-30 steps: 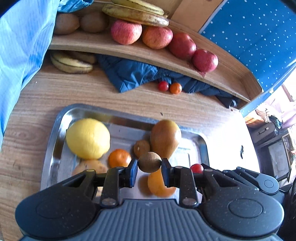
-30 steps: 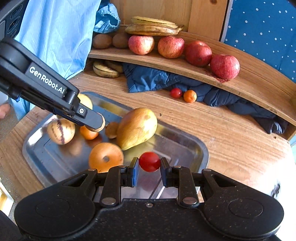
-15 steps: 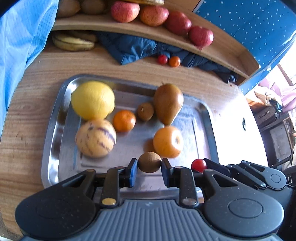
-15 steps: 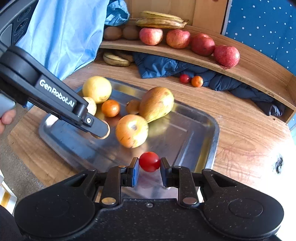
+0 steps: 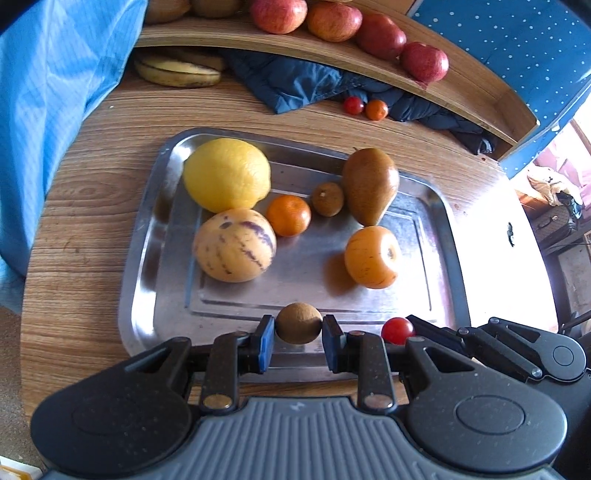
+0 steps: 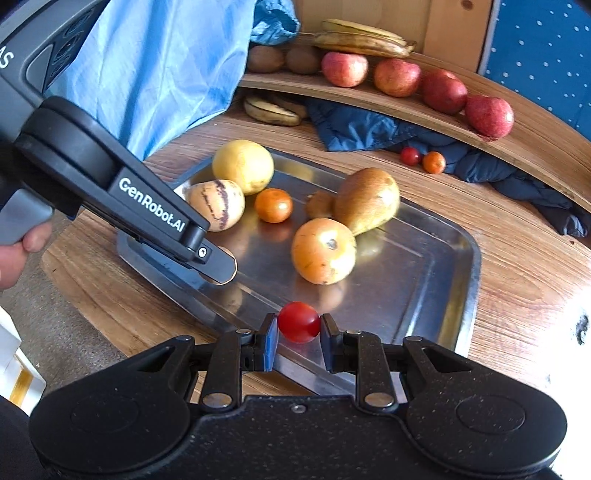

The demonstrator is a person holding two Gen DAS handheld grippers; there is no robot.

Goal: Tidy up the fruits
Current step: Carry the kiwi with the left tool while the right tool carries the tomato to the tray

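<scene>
Left wrist view:
- A small brown kiwi [image 5: 298,324] is clamped between the blue pads of the left tongs [image 5: 298,338], over the near rim of the metal tray [image 5: 147,258].
- The tray is set on the wooden bench [image 5: 85,184].
- Six fruits are seen in the tray: a large yellow citrus [image 5: 226,175] at the far left, a striped pale melon [image 5: 234,244] touching it on the near side, a mandarin [image 5: 288,215] just beside both, a second small brown fruit [image 5: 327,199], a brown pear [image 5: 370,185] and an orange persimmon [image 5: 372,257].
- The right tongs [image 5: 410,328] are seen at the lower right, with a cherry tomato [image 5: 397,330] held at their tips, over the tray's near right corner.
- A row of red apples [image 5: 380,35] is lined along the curved wooden shelf [image 5: 480,107] at the back.
- A dark blue cloth [image 5: 295,85], a banana [image 5: 177,72], one small red fruit [image 5: 354,105] and one small orange fruit [image 5: 376,109] lie on the bench below the shelf.

Right wrist view:
- The cherry tomato [image 6: 298,322] is gripped between the pads of the right tongs [image 6: 298,338], above the near edge of the tray [image 6: 469,280].
- The left tongs [image 6: 221,266] reach in from the left, held by a hand [image 6: 18,254]; only a sliver of the kiwi is visible behind the finger.
- The persimmon [image 6: 323,251] lies in the tray beyond the tomato, with the pear [image 6: 367,201] touching it behind.
- A light blue garment [image 6: 159,70] hangs at the upper left.
</scene>
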